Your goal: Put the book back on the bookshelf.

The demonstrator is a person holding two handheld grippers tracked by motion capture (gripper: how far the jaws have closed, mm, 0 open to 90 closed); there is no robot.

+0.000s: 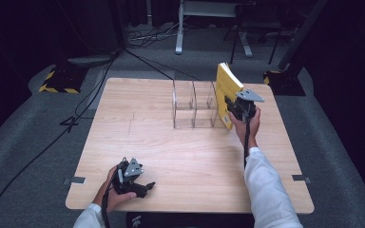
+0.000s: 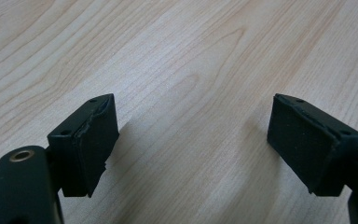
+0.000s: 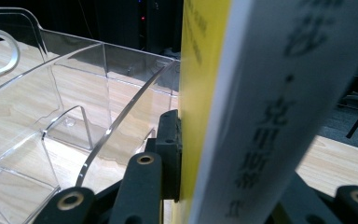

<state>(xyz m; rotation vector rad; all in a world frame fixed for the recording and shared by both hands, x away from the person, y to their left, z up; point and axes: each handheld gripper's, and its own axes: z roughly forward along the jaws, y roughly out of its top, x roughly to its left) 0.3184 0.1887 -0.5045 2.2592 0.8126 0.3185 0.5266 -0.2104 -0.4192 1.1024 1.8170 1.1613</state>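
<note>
The right tool (image 1: 232, 105) pinches a yellow book (image 1: 226, 90) standing upright, long axis vertical, spine toward six o'clock, at the clear rack's (image 1: 192, 105) three o'clock end. The left tool (image 1: 145, 186) rests spread on the surface (image 1: 138, 133) at seven o'clock.

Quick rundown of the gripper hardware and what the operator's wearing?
Both grippers, left gripper and right gripper, are black, each topped by a grey three-cornered plate with a black cable trailing back. The left gripper's pads are flat, black and frayed at the edges; brass-coloured rivets sit in the linkages. Sleeves are white.
</note>
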